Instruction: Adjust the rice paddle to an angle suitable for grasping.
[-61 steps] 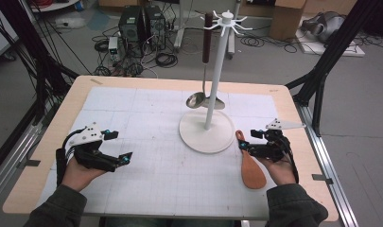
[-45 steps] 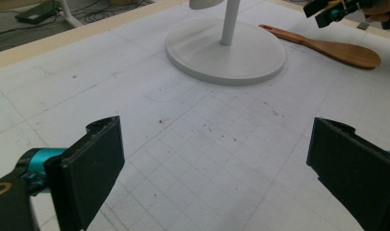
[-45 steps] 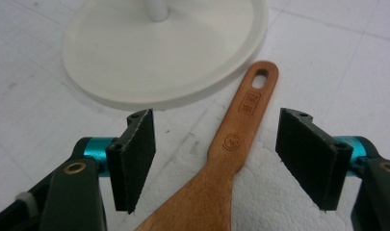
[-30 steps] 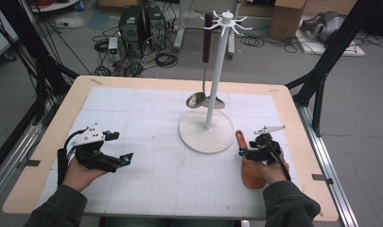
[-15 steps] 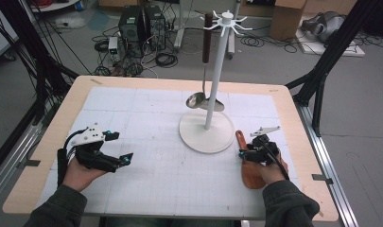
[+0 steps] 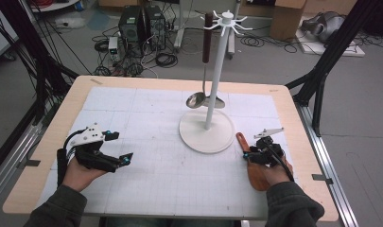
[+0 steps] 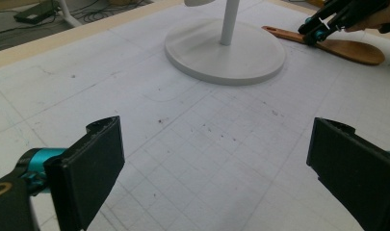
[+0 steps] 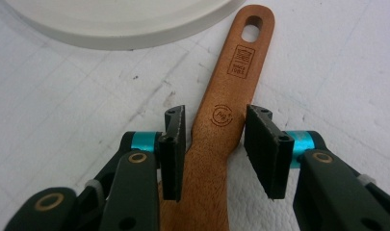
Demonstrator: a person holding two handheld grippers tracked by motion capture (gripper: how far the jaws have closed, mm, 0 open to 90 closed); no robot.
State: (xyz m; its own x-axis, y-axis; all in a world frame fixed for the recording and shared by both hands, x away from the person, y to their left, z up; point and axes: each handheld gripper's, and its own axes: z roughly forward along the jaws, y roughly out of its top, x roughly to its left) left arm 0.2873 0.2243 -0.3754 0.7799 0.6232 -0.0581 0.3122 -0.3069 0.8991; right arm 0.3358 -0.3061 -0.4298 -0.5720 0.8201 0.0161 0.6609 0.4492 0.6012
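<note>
A wooden spatula (image 6: 256,177) lies flat on the white mat at the right, its handle end with the hole (image 8: 253,29) pointing toward the stand's base. My right gripper (image 6: 248,154) is low over it, and its jaws straddle the handle (image 8: 216,144). They have just been closing, and a thin gap still shows at the pads (image 8: 175,144). My left gripper (image 6: 121,147) rests at the left of the mat, open wide with nothing between its jaws (image 7: 214,144). In the left gripper view, the spatula (image 7: 349,48) and the right gripper (image 7: 315,30) appear at the top right.
A white utensil stand (image 6: 207,137) with a round base rises in the middle of the mat. A metal ladle (image 6: 197,99) with a dark handle hangs from its top hooks. The table's wooden edge (image 6: 300,142) runs close to the right of the spatula.
My right gripper has shifted onto the spatula's handle and its jaws have narrowed around it. The left gripper and the stand have stayed where they were.
</note>
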